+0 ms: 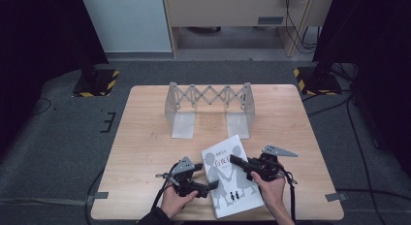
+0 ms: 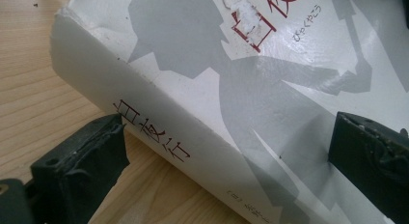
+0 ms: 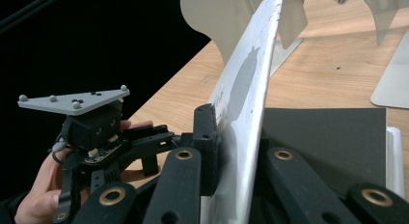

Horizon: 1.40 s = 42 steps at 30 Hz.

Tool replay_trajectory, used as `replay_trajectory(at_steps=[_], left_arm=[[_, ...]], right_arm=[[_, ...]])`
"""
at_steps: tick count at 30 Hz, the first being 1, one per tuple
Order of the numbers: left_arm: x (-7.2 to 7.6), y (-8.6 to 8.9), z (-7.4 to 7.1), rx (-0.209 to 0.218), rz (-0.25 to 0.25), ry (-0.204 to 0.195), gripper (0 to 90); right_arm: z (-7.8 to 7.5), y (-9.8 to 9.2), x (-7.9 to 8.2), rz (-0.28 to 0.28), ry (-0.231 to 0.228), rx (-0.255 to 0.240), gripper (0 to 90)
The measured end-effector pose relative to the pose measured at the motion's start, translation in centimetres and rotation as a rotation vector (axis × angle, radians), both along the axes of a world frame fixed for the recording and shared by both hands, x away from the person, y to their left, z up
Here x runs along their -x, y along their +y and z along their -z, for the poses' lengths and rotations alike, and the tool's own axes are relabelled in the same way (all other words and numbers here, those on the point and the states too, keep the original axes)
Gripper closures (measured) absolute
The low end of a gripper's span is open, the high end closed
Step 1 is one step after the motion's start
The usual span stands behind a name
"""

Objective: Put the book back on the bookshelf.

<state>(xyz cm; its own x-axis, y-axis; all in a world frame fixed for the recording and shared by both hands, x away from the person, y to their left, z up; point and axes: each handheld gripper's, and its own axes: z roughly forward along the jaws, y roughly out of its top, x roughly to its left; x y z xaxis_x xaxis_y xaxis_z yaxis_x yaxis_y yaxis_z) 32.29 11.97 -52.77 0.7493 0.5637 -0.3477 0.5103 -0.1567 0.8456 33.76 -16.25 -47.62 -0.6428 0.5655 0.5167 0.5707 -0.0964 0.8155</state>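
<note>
A lab-like recording space — black curtains (image 1: pixel 34 31), hazard-striped stand bases (image 1: pixel 96 82), floor cables (image 1: pixel 361 137) — around one wooden table (image 1: pixel 145 137).

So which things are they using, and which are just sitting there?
In use:
- book, its front cover lifted
- right gripper, shut on that cover
- left gripper, open at the book's spine

Just sitting there:
- metal rack at the back of the table

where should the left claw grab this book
Grip the spine edge of the book, coming in level from the book's left side. The right claw has the front cover pinched and lifted, so the spine faces the open left claw, one pad on the table side, one over the cover.
</note>
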Motion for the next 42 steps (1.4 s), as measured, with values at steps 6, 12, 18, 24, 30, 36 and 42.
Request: replay_trajectory(at_steps=[6,12,18,24,30,36,42], left_arm=[[0.00,-0.04,-0.02,0.001,0.002,-0.001,0.0],[0.08,0.03,0.07,0.003,0.006,-0.009,0.0],[0.36,0.05,0.32,0.010,0.031,0.038,0.0],[0.21,0.00,0.54,0.035,0.046,0.102,0.0],[-0.05,-0.03,0.60,0.032,0.055,0.122,0.0],[-0.24,-0.08,0.61,0.049,0.094,0.130,0.0],[-0.49,-0.15,0.45,0.031,0.091,0.166,0.0]], right_arm=[[0.12,-0.14,-0.04,-0.007,-0.001,-0.013,81.4],[0.19,-0.20,-0.07,-0.009,-0.001,-0.020,81.5],[0.14,-0.30,-0.10,-0.025,-0.006,-0.030,81.7],[0.04,-0.33,-0.10,-0.038,-0.015,-0.031,81.7],[0.33,-0.47,-0.39,-0.051,-0.007,-0.043,81.7],[0.16,-0.42,-0.35,-0.074,-0.018,-0.044,81.7],[0.35,-0.41,-0.54,-0.069,-0.001,-0.046,81.2]])
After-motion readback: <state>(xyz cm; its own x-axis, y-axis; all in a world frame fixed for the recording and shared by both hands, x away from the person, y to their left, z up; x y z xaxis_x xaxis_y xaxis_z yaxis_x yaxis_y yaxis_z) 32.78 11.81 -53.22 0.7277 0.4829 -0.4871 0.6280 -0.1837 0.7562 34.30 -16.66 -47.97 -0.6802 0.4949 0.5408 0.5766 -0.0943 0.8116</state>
